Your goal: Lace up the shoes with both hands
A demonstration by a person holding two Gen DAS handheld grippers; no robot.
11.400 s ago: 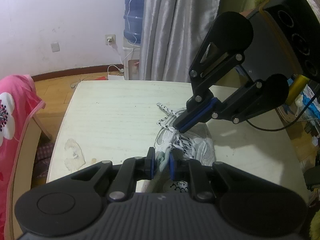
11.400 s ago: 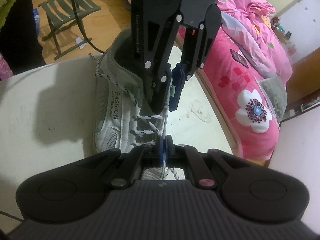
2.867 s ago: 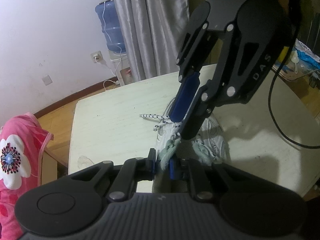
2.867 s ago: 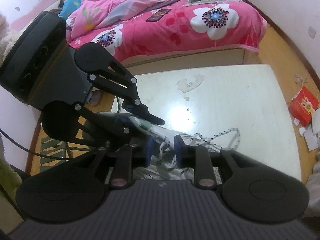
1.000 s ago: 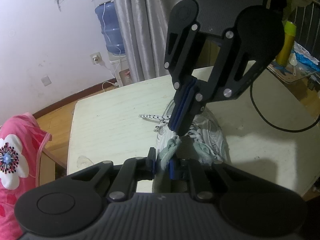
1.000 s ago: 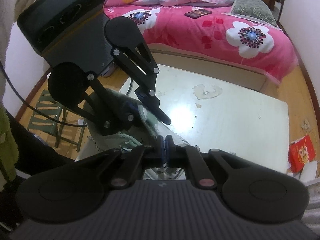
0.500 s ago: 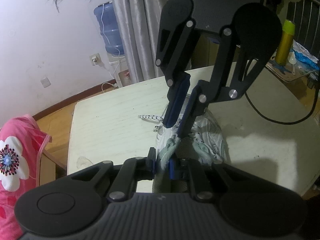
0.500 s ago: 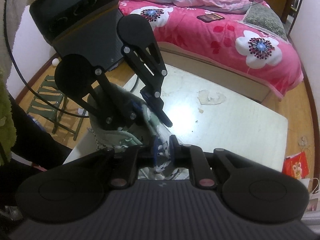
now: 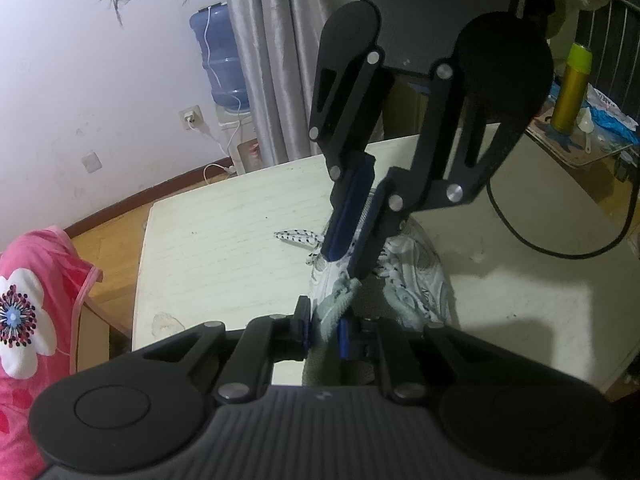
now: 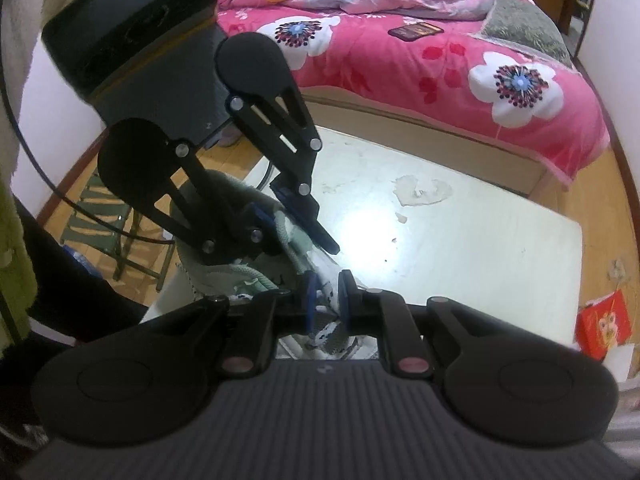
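Resting mid-table, white shoe looks light w/ soft collar, L gripper clamped on collar edge, R gripper parted over tongue, limp speckled lace best pinched nr tip.

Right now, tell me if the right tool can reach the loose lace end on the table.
Probably yes. The right tool hangs open over the shoe, the lace end lies on bare table beside it, and the left tool grips the shoe's collar, off that path.
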